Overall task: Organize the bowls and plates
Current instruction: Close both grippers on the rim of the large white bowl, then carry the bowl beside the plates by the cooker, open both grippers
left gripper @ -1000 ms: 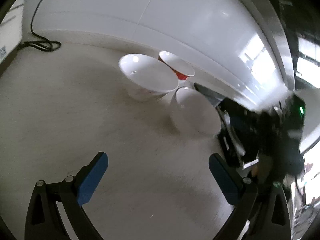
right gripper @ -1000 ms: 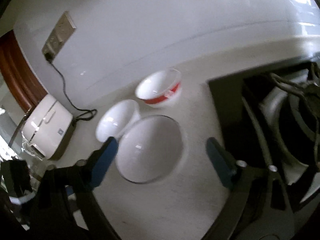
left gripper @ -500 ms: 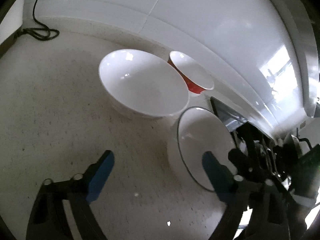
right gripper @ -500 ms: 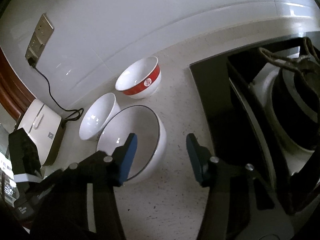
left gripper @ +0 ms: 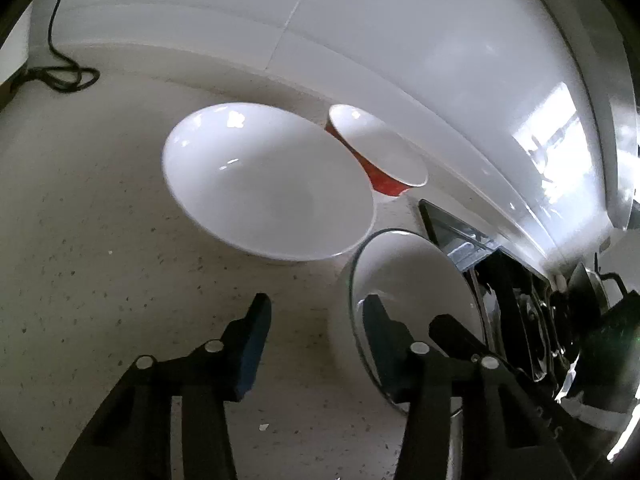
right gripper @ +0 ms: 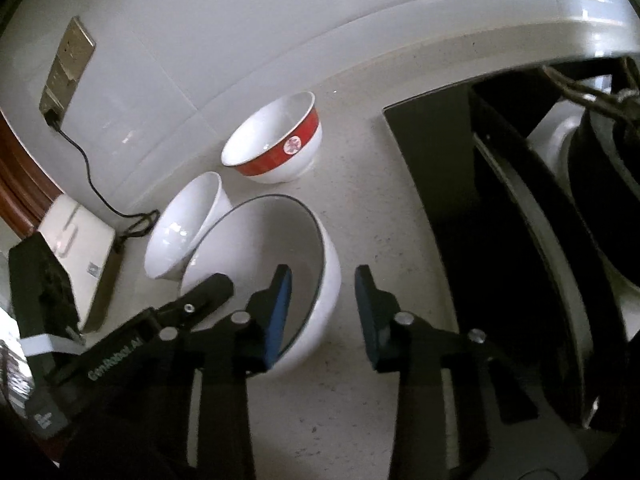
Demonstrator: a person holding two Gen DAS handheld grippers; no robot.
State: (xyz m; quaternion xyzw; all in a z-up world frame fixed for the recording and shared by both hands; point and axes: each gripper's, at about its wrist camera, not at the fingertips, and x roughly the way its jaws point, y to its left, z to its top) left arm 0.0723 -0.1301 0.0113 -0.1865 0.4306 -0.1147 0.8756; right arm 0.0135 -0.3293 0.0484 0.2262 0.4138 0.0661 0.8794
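Both tongs straddle the rim of the same dark-rimmed bowl (right gripper: 260, 256) without being closed on it. The right tongs (right gripper: 322, 284) stand part open, one blue pad inside the bowl and the other outside its wall, with a gap visible on either side of the rim. The left tongs (left gripper: 314, 312) are likewise part open across the near rim of that bowl (left gripper: 412, 280), one pad over the bench and one inside; whether either pad touches the porcelain I cannot tell.

The pale speckled bench (right gripper: 360, 208) runs back to a white tiled wall (right gripper: 240, 32), which carries a socket plate (right gripper: 68, 68) with a black cable (right gripper: 92, 184) trailing down to a white appliance (right gripper: 80, 256) at the left edge. To the right of the bowls the bench ends at the black edge of a cooktop (right gripper: 460, 200), close beside the dark-rimmed bowl; a strip of bare bench lies between them.

The plain white bowl (left gripper: 264, 184) sits just left of the dark-rimmed one, their rims touching or nearly so. Behind both, near the wall, stands the smaller red-banded bowl (right gripper: 276, 140), apart from the dark-rimmed bowl. In front of the bowls the bench is bare towards the cameras.
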